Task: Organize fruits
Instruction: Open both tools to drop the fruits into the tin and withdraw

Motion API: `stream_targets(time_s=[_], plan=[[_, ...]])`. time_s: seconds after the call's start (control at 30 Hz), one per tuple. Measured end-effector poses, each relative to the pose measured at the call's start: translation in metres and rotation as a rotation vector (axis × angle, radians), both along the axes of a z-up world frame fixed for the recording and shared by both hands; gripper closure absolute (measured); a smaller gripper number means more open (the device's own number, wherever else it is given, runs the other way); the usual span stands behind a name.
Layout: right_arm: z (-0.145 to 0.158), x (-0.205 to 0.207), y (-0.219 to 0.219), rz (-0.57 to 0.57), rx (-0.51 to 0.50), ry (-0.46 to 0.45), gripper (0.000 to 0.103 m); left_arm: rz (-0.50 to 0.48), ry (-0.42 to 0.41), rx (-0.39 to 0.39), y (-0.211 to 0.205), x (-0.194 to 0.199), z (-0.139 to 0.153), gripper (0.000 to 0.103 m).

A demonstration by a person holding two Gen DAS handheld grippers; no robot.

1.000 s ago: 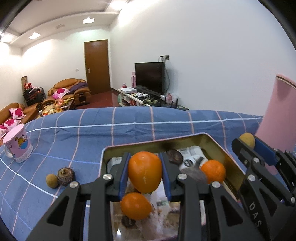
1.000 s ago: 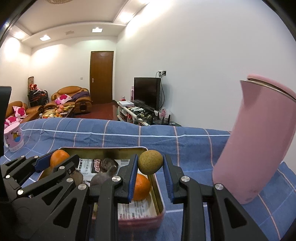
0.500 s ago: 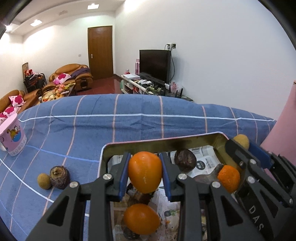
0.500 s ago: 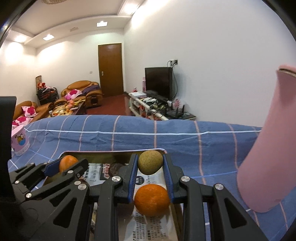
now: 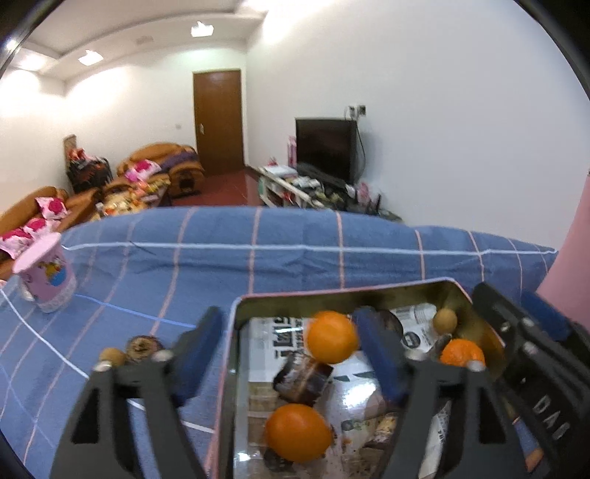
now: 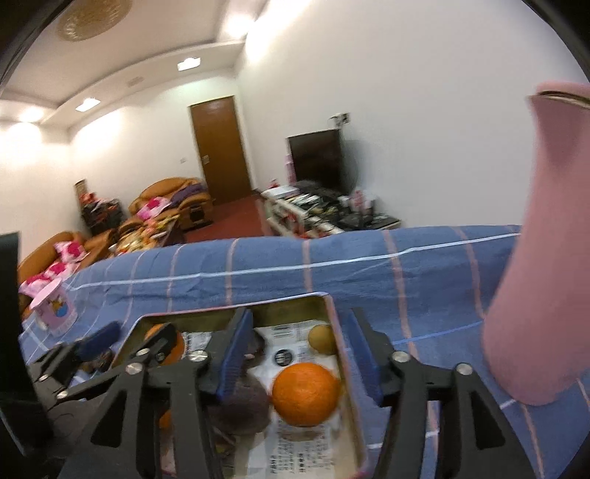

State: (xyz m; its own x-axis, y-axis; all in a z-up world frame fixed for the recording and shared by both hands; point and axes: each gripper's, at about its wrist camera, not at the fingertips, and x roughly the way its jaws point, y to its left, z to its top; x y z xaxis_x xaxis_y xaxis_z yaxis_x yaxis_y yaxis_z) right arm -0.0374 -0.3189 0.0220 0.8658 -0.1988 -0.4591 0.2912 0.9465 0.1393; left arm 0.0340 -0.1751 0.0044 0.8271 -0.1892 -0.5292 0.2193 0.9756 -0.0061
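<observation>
A home living room. White walls and a recessed ceiling with panel lights (image 5: 201,29) enclose a wooden door (image 5: 218,121) at centre, tan sofas (image 5: 162,169) with pink cushions at left, and a television (image 5: 326,145) on a low cluttered stand (image 5: 306,189) at right. A blue checked cloth (image 5: 295,258) covers the foreground surface.

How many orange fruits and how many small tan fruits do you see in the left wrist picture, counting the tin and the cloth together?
Orange fruits: 3
Tan fruits: 2
Total: 5
</observation>
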Motion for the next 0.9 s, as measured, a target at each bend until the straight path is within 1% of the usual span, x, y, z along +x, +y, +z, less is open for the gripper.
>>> stream_targets(time_s=[0.03, 0.07, 0.13, 0.2, 0.27, 0.33, 0.37, 0.47, 0.6, 0.73, 0.9], plan=[[0.003, -0.004, -0.001, -0.025, -0.005, -0.021, 0.012, -0.008, -0.033, 0.0, -0.001, -0.006, 0.002, 0.0], [0.006, -0.01, -0.002, -0.052, -0.011, -0.056, 0.003, -0.018, -0.076, 0.009, -0.003, -0.013, 0.005, 0.0], [0.011, -0.021, 0.0, -0.075, -0.029, -0.123, 0.003, -0.048, -0.142, 0.037, -0.01, -0.025, 0.008, 0.0], [0.013, -0.027, 0.006, -0.1, -0.075, -0.149, 0.003, -0.076, -0.2, 0.092, -0.019, -0.036, 0.011, 0.0], [0.013, -0.027, 0.015, -0.113, -0.133, -0.138, 0.002, -0.08, -0.225, 0.136, -0.024, -0.041, 0.011, 0.0], [0.012, -0.027, 0.024, -0.1, -0.185, -0.129, 0.002, -0.086, -0.233, 0.15, -0.025, -0.044, 0.011, 0.0], [0.013, -0.028, 0.027, -0.1, -0.196, -0.135, 0.002, -0.086, -0.231, 0.155, -0.025, -0.044, 0.011, 0.0], [0.015, -0.033, 0.031, -0.112, -0.216, -0.163, 0.002, -0.09, -0.242, 0.133, -0.02, -0.046, 0.013, 0.0], [0.015, -0.04, 0.027, -0.123, -0.183, -0.161, 0.002, -0.097, -0.25, 0.109, -0.014, -0.05, 0.015, 0.0], [0.013, -0.045, 0.025, -0.13, -0.166, -0.143, 0.002, -0.105, -0.244, 0.105, -0.01, -0.051, 0.014, 0.0], [0.013, -0.057, 0.028, -0.147, -0.157, -0.152, 0.002, -0.108, -0.209, 0.057, 0.004, -0.053, 0.015, 0.0]])
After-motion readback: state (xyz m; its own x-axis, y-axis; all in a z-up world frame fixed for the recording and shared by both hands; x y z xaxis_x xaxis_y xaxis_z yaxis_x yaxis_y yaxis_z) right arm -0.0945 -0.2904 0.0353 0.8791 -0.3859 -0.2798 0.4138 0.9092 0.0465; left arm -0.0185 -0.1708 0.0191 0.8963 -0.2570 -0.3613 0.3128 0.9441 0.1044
